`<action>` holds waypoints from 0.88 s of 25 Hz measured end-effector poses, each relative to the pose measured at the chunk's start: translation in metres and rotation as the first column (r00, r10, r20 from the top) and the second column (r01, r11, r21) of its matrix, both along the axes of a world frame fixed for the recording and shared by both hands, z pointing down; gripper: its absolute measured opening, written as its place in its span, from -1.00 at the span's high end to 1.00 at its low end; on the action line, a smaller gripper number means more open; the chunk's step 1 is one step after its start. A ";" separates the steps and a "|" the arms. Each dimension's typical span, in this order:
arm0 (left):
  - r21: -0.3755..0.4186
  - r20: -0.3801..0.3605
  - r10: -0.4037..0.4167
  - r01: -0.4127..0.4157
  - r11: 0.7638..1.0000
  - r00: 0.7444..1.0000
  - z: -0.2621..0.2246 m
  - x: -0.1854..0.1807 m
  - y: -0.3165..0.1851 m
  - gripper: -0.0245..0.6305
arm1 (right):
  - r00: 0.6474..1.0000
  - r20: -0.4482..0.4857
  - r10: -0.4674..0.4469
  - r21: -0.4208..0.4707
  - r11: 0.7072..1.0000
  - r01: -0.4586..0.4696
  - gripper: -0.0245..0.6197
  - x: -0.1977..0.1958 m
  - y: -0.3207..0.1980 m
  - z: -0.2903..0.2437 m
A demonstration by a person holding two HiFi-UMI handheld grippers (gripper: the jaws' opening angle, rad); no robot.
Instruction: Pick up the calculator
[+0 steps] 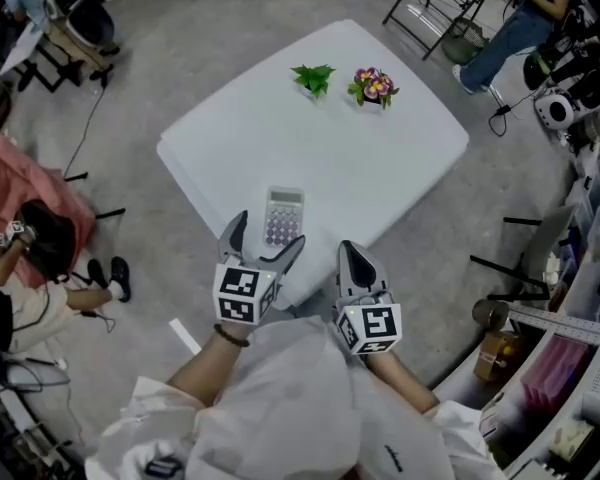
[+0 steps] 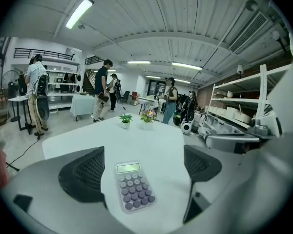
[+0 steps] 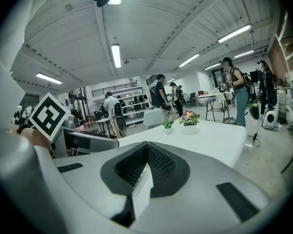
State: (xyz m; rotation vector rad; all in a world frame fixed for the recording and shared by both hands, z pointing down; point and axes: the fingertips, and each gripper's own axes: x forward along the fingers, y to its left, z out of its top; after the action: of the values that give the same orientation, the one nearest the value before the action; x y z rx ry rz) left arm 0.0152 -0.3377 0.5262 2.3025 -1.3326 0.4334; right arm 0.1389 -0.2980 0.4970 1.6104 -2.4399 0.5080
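**Left claw** (image 1: pixel 270 230): jaws wide apart, gripping nothing.

**Calculator** (image 1: pixel 283 218): lies flat, keys up, between my left jaws and just ahead of them. It touches neither.

**Right claw** (image 1: pixel 350 258): jaws together and empty, beside the left claw at the counter's near edge.

**Hazards, as I judge them:**
- The body is thin, so my pads may close above it or skid it forward.
- It lies close to the edge on my side, so a nudge could drop it to the floor.

**Counter** (image 1: pixel 380 168): white and smooth. A green plant (image 1: pixel 313 78) and a flowering plant (image 1: pixel 373 85) stand well beyond the claw.

**Room:** grey floor (image 1: pixel 130 168), strip lights (image 2: pixel 79 12), shelving (image 2: pixel 244 111) off to my right, people (image 2: pixel 101 89) standing about.
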 end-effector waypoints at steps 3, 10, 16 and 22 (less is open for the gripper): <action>-0.025 0.037 -0.018 0.019 1.000 0.999 0.010 0.009 -0.008 -0.56 | 0.999 0.013 -0.042 -0.017 0.999 0.043 0.87 0.002 -0.013 0.008; -0.067 0.096 -0.068 0.075 0.995 0.993 0.025 0.021 -0.025 -0.56 | 0.994 0.034 -0.107 -0.068 0.992 0.109 0.87 0.009 -0.036 0.030; -0.114 0.131 -0.073 0.088 0.990 0.989 0.049 0.020 -0.032 -0.56 | 0.995 0.026 -0.092 -0.116 0.989 0.094 0.87 0.015 -0.043 0.051; -0.180 0.144 -0.077 0.102 0.978 0.987 0.075 0.020 -0.036 -0.56 | 0.998 0.004 -0.056 -0.149 0.987 0.056 0.87 0.011 -0.051 0.069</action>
State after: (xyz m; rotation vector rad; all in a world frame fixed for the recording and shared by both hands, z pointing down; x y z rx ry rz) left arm 0.0352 -0.3741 0.6010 2.0825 -1.3902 0.6664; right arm 0.1502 -0.3493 0.5655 1.4787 -2.3764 0.6632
